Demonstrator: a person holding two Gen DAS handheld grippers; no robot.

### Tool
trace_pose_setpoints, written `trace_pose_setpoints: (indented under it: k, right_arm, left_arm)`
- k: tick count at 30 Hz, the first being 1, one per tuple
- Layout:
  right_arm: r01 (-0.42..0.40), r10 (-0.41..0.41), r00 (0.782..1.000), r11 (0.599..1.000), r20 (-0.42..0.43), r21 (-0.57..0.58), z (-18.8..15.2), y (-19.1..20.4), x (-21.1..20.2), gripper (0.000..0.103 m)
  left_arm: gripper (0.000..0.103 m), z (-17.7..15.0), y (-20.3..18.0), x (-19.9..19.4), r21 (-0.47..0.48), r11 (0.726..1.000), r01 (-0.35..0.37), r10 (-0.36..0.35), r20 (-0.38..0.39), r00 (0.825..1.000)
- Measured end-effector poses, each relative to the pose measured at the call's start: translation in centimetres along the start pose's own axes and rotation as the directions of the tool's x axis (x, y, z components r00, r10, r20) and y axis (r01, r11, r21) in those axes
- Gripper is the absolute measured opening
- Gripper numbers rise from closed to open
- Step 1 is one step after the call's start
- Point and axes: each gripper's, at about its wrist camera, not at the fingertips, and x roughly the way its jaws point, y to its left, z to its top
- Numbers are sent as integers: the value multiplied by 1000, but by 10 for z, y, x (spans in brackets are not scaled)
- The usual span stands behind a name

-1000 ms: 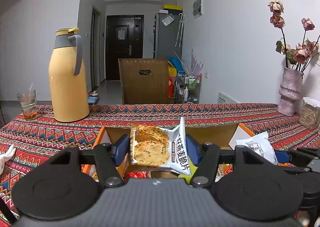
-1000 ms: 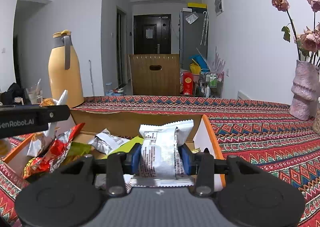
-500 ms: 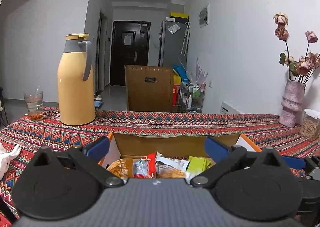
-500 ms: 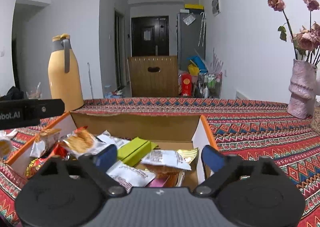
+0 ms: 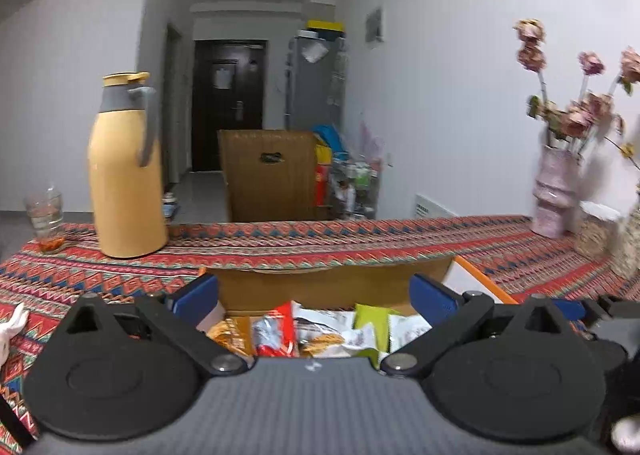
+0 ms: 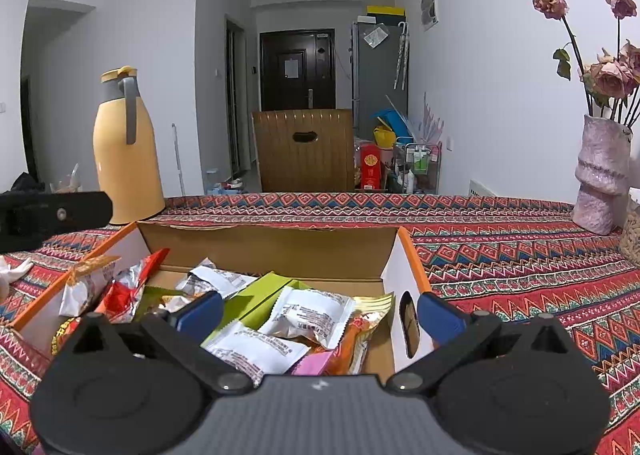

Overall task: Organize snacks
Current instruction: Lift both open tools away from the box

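Note:
An open cardboard box (image 6: 272, 251) with orange edges sits on the patterned tablecloth (image 6: 500, 255), and several snack packets lie inside it. In the right wrist view I see white packets (image 6: 310, 315), a green packet (image 6: 262, 293) and a red packet (image 6: 134, 287). My right gripper (image 6: 320, 314) hangs open over the box's right half with nothing between its blue pads. In the left wrist view my left gripper (image 5: 314, 295) is also open above the heap of snacks (image 5: 308, 331), gripping nothing. Part of the left gripper (image 6: 52, 215) shows at the left edge of the right wrist view.
A tall yellow thermos jug (image 5: 124, 183) and a glass (image 5: 46, 219) stand at the table's far left. A pink vase with dried flowers (image 6: 600, 179) stands at the far right. A wooden chair back (image 6: 304, 151) rises behind the table. Something white (image 5: 12, 329) lies at the left edge.
Both grippers have opened wide. The cracker packet has left the left gripper and the white packet the right one; both have dropped among the snacks in the box.

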Motion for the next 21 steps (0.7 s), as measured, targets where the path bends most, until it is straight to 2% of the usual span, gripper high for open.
trace_pose_setpoints:
  k: [3,9,21]
  right_arm:
    - [-1,1,1000,1000,-2,-4,0,0,0,103]
    - [1,-1,1000,1000,-8,-16,0,1,-1,103]
    - [15,-15,1000,1000,3,-16,9,-4,-14,103]
  left_arm:
    - [103,-1,3,2,4,999,40,-40,-12,999]
    - [103,0,16,4,-23,998,59,-59,-10,998]
    - [103,10,12,-8,-20,999,42,-41,38,998]
